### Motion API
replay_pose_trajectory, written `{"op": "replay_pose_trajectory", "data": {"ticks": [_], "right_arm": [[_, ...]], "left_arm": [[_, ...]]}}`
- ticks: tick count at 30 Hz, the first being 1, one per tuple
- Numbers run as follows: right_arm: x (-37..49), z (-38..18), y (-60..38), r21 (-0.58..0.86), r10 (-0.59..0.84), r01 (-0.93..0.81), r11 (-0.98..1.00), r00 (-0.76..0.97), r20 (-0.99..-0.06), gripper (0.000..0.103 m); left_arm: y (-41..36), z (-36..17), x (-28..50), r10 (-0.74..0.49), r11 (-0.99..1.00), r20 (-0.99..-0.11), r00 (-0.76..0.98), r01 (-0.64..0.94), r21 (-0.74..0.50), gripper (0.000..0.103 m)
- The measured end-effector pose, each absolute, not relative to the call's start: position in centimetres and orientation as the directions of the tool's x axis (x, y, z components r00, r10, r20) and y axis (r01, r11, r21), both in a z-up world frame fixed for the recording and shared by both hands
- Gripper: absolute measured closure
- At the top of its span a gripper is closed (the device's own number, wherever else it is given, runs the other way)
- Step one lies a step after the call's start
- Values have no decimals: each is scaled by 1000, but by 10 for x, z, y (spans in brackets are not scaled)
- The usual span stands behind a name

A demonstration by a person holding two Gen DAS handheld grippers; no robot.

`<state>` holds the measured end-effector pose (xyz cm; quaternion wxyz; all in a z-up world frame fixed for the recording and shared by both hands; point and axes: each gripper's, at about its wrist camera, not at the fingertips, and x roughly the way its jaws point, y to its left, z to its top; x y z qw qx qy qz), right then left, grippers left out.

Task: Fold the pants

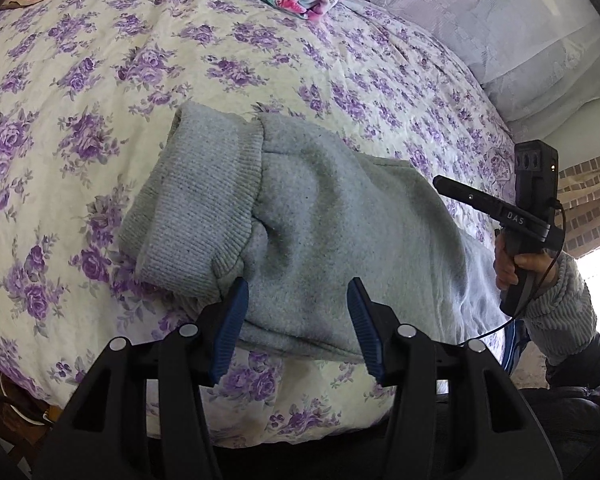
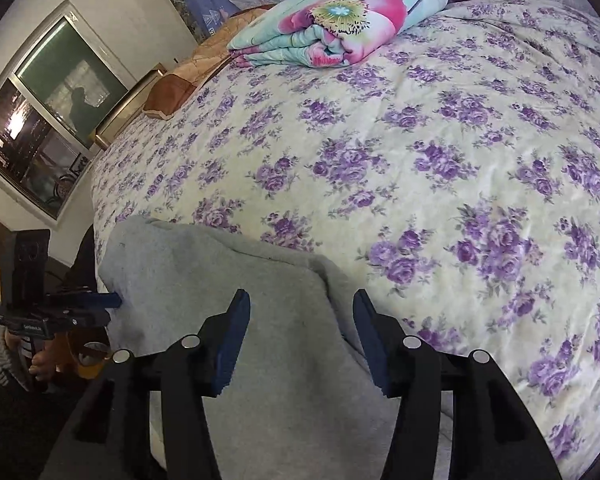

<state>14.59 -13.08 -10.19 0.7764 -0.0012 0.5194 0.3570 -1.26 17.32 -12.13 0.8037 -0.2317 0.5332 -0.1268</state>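
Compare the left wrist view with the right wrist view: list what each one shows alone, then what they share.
Left wrist only: the ribbed knit cuffs of the grey fleece pants, and a pale lilac lace-covered pillow.

Right wrist only: a dark glass-fronted window on the white wall, and an orange-brown blanket at the bed's far edge.

Both: the grey fleece pants, the cream bedspread with purple roses, the folded pink-and-turquoise floral quilt, and each view's own gripper, left gripper and right gripper, jaws open over the pants.

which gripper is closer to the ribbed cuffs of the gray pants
Left. The left gripper sits open just beside the ribbed cuffs; the right gripper is open over the plain gray fabric farther along the pants.
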Motion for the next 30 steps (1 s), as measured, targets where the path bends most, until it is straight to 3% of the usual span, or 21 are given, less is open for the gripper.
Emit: {"op": "replay_pose_trajectory", "data": {"ticks": [1, 2, 4, 7, 8, 9, 17, 19, 25, 28, 30], "right_arm": [[149, -107, -135, 379, 550, -544, 749, 191, -813, 51], [152, -113, -139, 400, 555, -528, 749, 171, -814, 61], [156, -124, -139, 452, 583, -511, 731, 124, -803, 70], [150, -131, -129, 454, 587, -539, 710, 96, -804, 78], [148, -130, -124, 425, 575, -561, 710, 115, -810, 93], [148, -127, -121, 393, 562, -576, 717, 145, -814, 97], [176, -160, -128, 419, 540, -468, 778, 155, -828, 96], [175, -153, -141, 480, 581, -417, 772, 158, -798, 88], [135, -97, -151, 420, 582, -453, 786, 313, -751, 87], [122, -98, -136, 429, 597, -477, 767, 284, -750, 87], [122, -116, -121, 414, 571, -467, 782, 268, -776, 88]], "left_arm": [[173, -122, -12, -451, 860, -799, 398, -45, -508, 53], [173, -122, -11, -451, 860, -799, 397, -46, -509, 53], [172, -122, -10, -449, 862, -803, 393, -48, -505, 53], [172, -121, -9, -443, 864, -806, 391, -55, -501, 53], [171, -121, -8, -439, 866, -809, 391, -55, -497, 53], [170, -122, -8, -432, 871, -814, 389, -53, -488, 54], [170, -129, -4, -400, 892, -832, 385, -44, -449, 69], [174, -124, -7, -410, 882, -827, 384, -62, -466, 69], [176, -91, -20, -395, 890, -799, 453, -28, -456, 68], [175, -85, -15, -406, 888, -784, 469, 0, -459, 65], [171, -98, -6, -372, 910, -819, 437, -2, -415, 61]]}}
